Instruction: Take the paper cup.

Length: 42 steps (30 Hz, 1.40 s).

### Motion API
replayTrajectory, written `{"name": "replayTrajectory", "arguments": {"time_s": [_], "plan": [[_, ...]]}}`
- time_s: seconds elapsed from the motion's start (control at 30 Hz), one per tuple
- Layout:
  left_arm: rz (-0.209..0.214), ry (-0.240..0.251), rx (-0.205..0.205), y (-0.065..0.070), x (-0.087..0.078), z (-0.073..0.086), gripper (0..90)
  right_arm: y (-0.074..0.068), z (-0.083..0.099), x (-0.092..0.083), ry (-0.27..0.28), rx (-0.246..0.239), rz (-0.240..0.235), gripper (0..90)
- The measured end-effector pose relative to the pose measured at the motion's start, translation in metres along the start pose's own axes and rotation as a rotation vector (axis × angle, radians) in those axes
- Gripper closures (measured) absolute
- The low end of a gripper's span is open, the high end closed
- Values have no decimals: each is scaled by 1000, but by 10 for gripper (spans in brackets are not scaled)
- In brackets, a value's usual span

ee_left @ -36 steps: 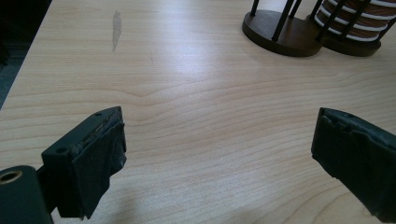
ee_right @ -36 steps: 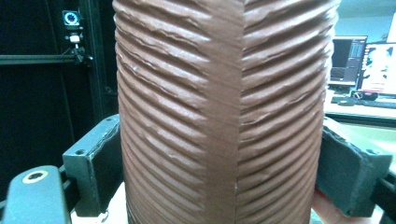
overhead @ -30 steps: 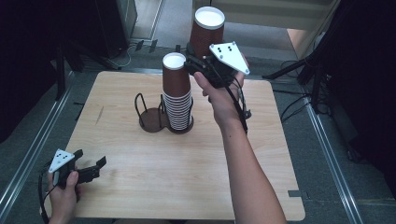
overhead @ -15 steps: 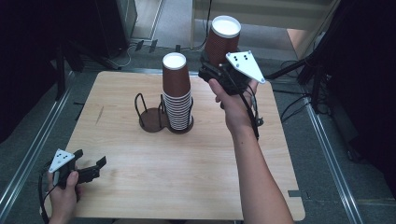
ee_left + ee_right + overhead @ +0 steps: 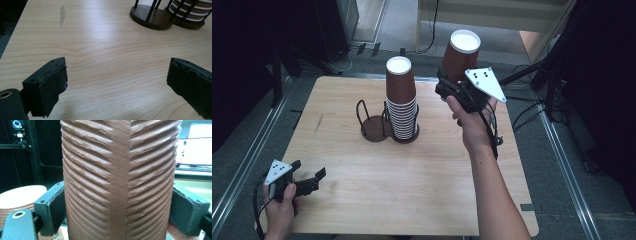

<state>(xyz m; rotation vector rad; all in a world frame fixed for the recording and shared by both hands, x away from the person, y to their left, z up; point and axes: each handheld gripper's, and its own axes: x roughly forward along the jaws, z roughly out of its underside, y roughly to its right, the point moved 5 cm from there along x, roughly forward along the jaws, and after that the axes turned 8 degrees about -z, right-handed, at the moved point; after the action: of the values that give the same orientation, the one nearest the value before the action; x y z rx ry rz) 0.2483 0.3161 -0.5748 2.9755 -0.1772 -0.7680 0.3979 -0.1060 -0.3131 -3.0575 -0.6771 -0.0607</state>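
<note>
One brown ribbed paper cup (image 5: 458, 59) pinched mid-wall between the jaws of the right gripper (image 5: 455, 89), held upright in the air to the right of the cup stack (image 5: 401, 102) in its wire holder (image 5: 377, 122) on the table (image 5: 412, 170). Probably super light and easy to crush, though the ridged sleeve looks grippy, so best squeezed gently around the middle, not the rim. Left gripper (image 5: 307, 184) parked near the table's front-left corner, jaws wide apart, holding nothing.
</note>
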Motion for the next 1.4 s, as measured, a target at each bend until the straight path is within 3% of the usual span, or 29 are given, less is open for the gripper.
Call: {"name": "replayTrajectory", "arguments": {"time_s": [0.57,1.1,1.4], "plan": [[-1,0,0,0,0,0,40,6,20,-18,-18,-22,6,127],[-3,-1,1,0,0,0,40,13,40,-31,-30,1,14,126],[-3,-2,2,0,0,0,40,14,52,-39,-39,-13,24,127]]}}
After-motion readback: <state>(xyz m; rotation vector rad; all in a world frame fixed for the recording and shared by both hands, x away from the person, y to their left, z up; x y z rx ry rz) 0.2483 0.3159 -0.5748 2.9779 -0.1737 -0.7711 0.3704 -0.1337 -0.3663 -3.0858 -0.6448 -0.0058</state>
